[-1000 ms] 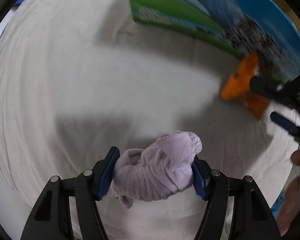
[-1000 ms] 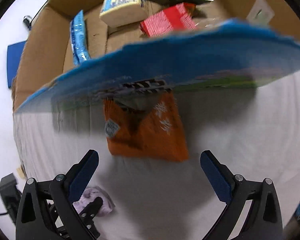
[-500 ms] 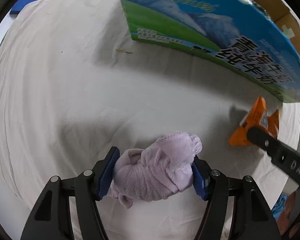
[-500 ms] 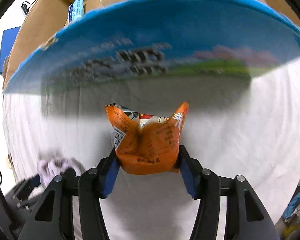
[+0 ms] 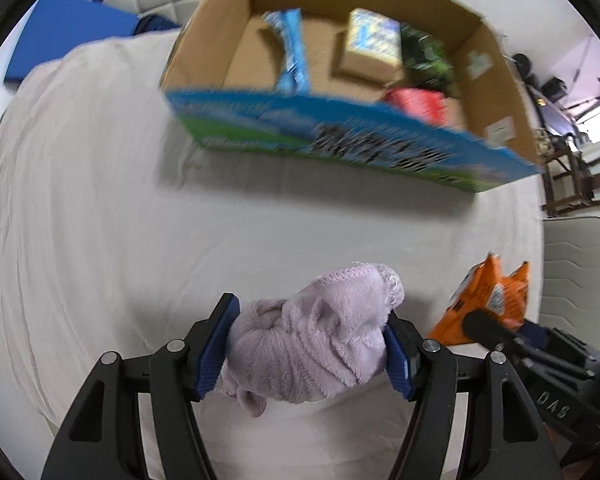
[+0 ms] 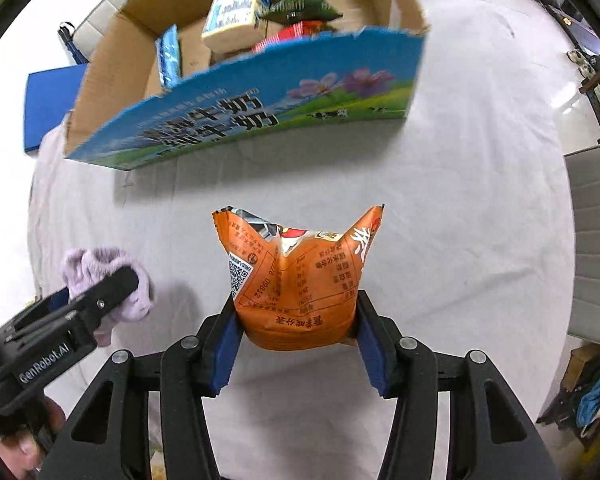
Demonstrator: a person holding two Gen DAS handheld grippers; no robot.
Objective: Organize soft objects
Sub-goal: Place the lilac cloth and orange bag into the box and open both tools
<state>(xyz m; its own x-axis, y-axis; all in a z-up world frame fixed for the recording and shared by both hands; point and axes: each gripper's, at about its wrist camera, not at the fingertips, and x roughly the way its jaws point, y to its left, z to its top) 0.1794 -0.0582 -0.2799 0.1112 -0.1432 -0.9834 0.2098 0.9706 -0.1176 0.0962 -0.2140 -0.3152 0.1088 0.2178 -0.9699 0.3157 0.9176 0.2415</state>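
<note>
My left gripper [image 5: 312, 344] is shut on a bunched lilac towel [image 5: 316, 344] and holds it above the white cloth; the towel also shows in the right wrist view [image 6: 104, 276]. My right gripper [image 6: 296, 340] is shut on an orange snack bag [image 6: 300, 280], lifted off the cloth; the bag also shows at the right of the left wrist view [image 5: 488, 304]. An open cardboard box [image 6: 260, 116] with a blue and green printed front stands ahead of both grippers.
The box [image 5: 340, 136] holds a blue packet [image 5: 292, 56], a pale yellow pack [image 5: 372, 44], a green bag [image 5: 424, 56] and a red pack [image 5: 416, 104]. The white cloth [image 5: 100, 220] covers the table. A blue mat [image 5: 64, 40] lies far left; a chair [image 5: 576, 272] stands at right.
My right gripper has closed on the orange bag and lifted it. Both grippers have risen and drawn back, so the inside of the box now shows. The left still holds the towel.
</note>
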